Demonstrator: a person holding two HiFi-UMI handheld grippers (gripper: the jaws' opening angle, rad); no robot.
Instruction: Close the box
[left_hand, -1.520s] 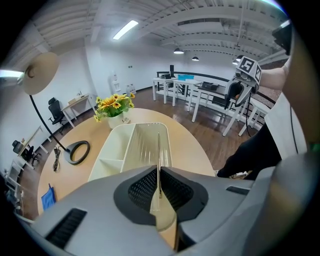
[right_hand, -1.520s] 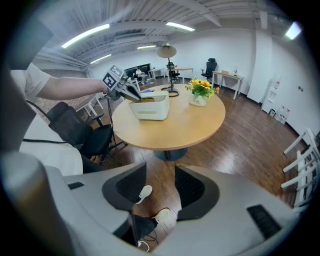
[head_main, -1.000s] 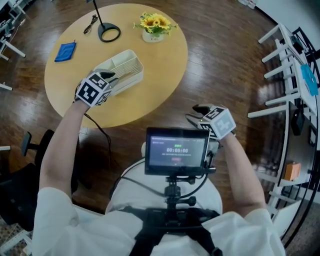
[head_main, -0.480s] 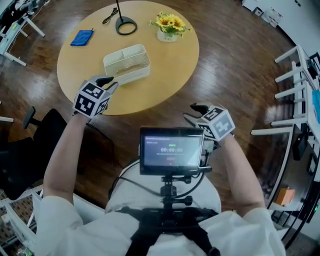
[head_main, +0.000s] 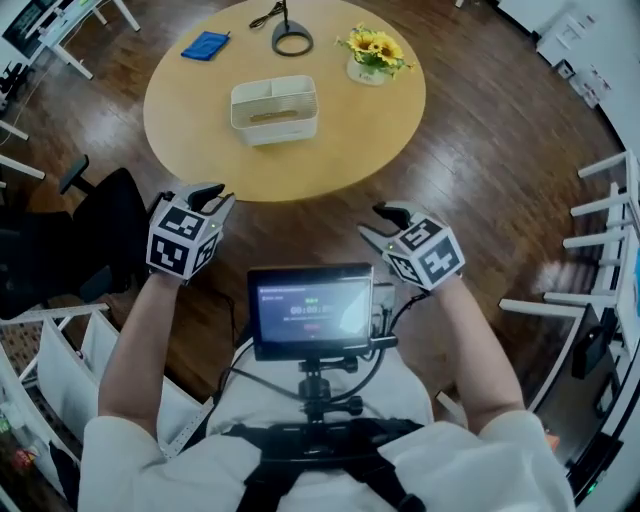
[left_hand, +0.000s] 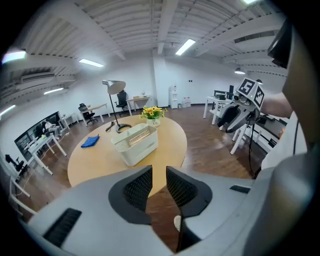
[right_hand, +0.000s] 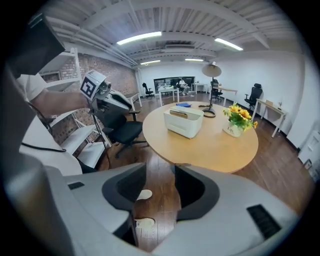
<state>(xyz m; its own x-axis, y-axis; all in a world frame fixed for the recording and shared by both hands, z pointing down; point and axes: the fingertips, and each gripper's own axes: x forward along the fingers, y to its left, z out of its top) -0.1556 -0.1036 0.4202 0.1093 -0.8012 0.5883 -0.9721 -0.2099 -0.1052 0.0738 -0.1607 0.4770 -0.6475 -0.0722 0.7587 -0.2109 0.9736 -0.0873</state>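
A cream open-topped box (head_main: 274, 108) with inner dividers stands on the round wooden table (head_main: 350, 140). My left gripper (head_main: 212, 197) hovers over the floor short of the table's near edge, well apart from the box, jaws slightly apart and empty. My right gripper (head_main: 383, 222) is also off the table, open and empty. In the left gripper view the box (left_hand: 135, 144) lies ahead beyond the left gripper (left_hand: 159, 172). The right gripper view shows the box (right_hand: 184, 121) far off past the right gripper (right_hand: 160, 172).
On the table stand a sunflower pot (head_main: 375, 52), a lamp base (head_main: 291, 40) and a blue cloth (head_main: 206, 44). A black office chair (head_main: 100, 235) is at the left, white desk frames (head_main: 610, 230) at the right. A chest-mounted monitor (head_main: 312, 308) sits below the grippers.
The view has pulled back from the table. My left gripper has come away from the box, and both grippers now hang over the floor.
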